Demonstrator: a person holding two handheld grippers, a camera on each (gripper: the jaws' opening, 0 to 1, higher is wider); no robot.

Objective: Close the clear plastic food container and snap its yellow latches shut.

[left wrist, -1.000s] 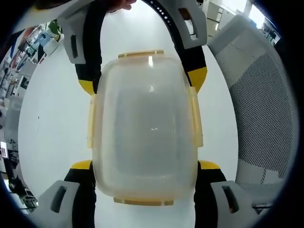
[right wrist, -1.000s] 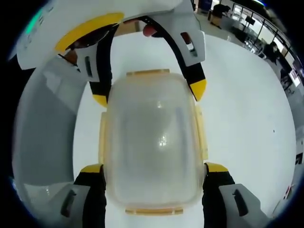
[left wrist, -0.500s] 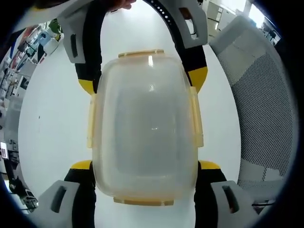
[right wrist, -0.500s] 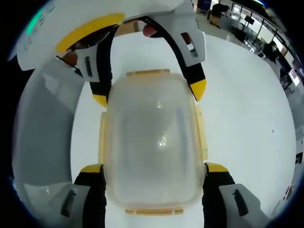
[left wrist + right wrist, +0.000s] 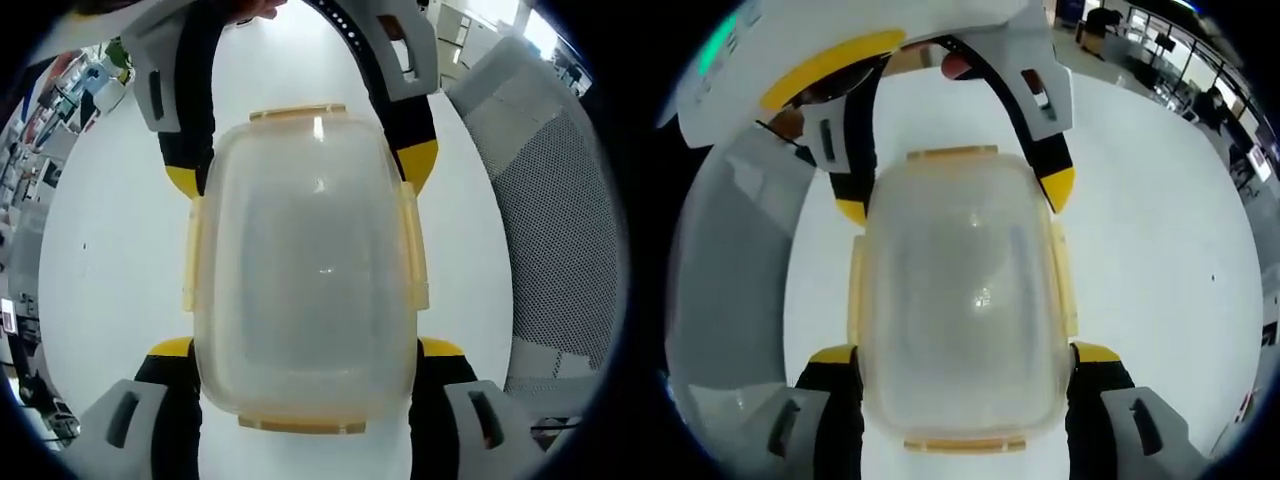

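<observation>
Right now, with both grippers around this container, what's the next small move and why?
Probably squeeze the left gripper gently so its jaws press the long-side yellow latches inward. The lid already sits on the clear container, each gripper's jaws flank it, the right gripper from the opposite end, and whether those latches are snapped cannot be told.

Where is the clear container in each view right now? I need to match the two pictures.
Left gripper view: container at centre, between this gripper's jaws.
Right gripper view: container at centre, between this gripper's jaws.
Shared landmark: the white table under it.
</observation>
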